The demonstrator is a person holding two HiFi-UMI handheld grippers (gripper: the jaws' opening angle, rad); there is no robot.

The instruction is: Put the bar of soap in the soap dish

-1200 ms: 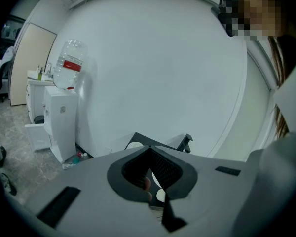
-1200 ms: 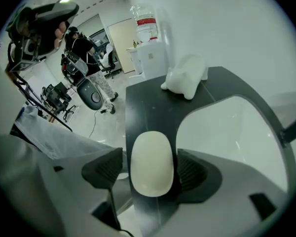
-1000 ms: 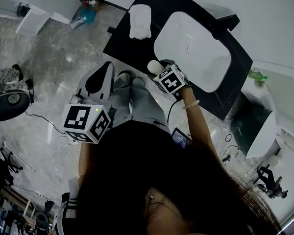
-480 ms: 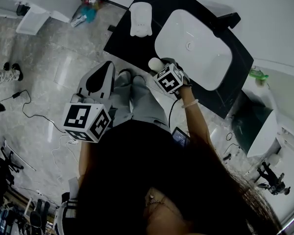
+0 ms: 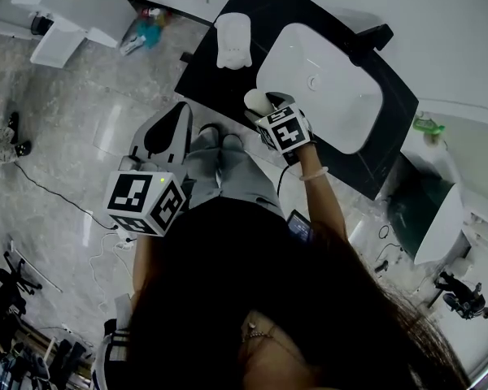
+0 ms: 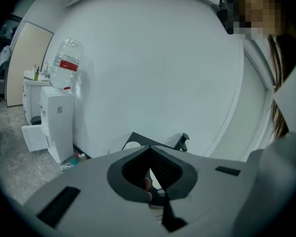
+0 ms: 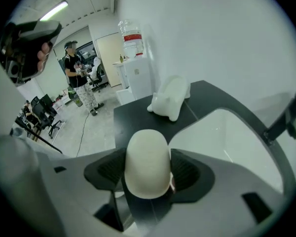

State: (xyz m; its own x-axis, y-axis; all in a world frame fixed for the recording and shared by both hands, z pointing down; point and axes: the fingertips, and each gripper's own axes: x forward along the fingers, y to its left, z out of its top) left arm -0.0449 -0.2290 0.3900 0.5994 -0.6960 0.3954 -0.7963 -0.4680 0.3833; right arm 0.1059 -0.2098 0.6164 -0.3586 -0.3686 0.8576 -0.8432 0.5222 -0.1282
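One bar of soap [image 7: 146, 152] sits clamped in the right gripper [image 7: 148, 171], whose jaws have just closed in on it, over the counter's [image 5: 218, 84] near edge. Left gripper [image 6: 150, 174]: jaws together, empty. Step in hand: carrying. The next move likely calls for travel far-left to the soap dish [image 7: 170, 101], then release.

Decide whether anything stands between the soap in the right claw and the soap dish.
Nothing visible does. The right claw, its jaws having just been closing, grips the bar of soap; only bare black countertop lies between it and the soap dish. The sink sits aside.
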